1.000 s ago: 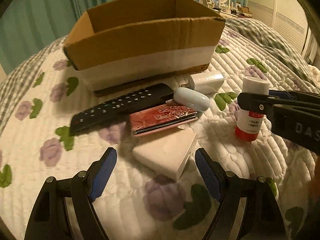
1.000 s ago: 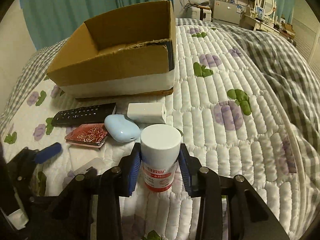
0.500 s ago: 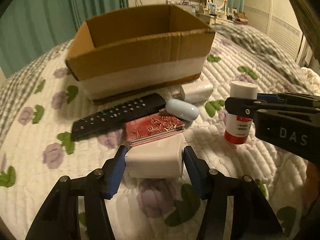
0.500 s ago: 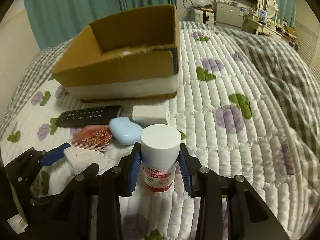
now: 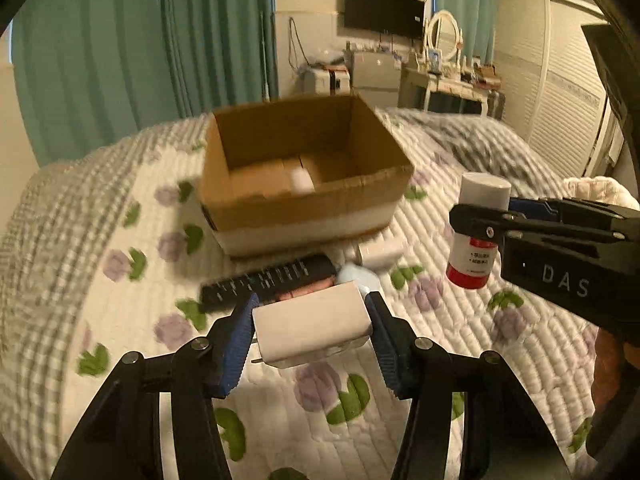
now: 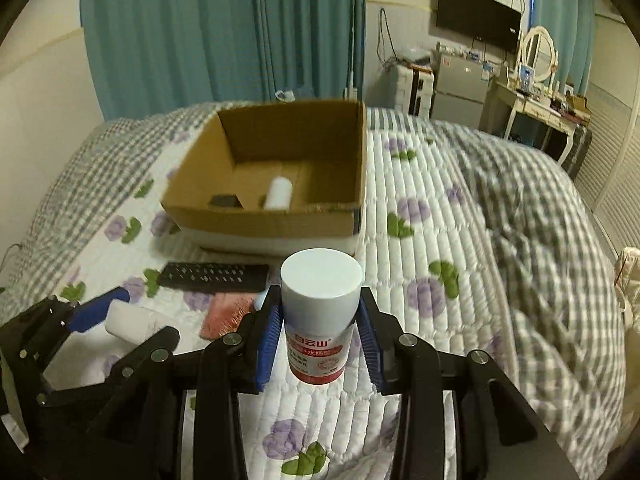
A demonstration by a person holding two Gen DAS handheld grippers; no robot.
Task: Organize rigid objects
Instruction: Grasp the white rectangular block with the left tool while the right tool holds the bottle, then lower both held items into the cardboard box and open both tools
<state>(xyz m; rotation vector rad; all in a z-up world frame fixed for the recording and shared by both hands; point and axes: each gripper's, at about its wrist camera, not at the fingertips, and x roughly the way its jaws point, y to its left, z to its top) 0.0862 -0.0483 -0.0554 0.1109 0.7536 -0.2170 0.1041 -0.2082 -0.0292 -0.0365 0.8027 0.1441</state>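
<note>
My left gripper point(image 5: 310, 330) is shut on a white charger block point(image 5: 310, 326) and holds it lifted above the quilt. My right gripper point(image 6: 320, 330) is shut on a white pill bottle with a red label point(image 6: 318, 320), also lifted; the bottle shows in the left wrist view point(image 5: 476, 232). An open cardboard box point(image 6: 264, 224) stands behind on the bed, with a white cylinder point(image 6: 279, 192) and a small dark item point(image 6: 225, 201) inside. A black remote point(image 5: 268, 282), a red patterned wallet point(image 6: 228, 314), a pale blue case point(image 5: 358, 276) and a white adapter point(image 5: 380, 254) lie before the box.
Everything sits on a quilted floral bedspread point(image 6: 432, 264) with a grey checked blanket point(image 6: 540, 208) bunched on the right. Teal curtains, a TV, a fridge and a dresser stand beyond the bed.
My left gripper closed on the white charger block and lifted it. Both grippers rose with their objects, so the inside of the box now shows.
</note>
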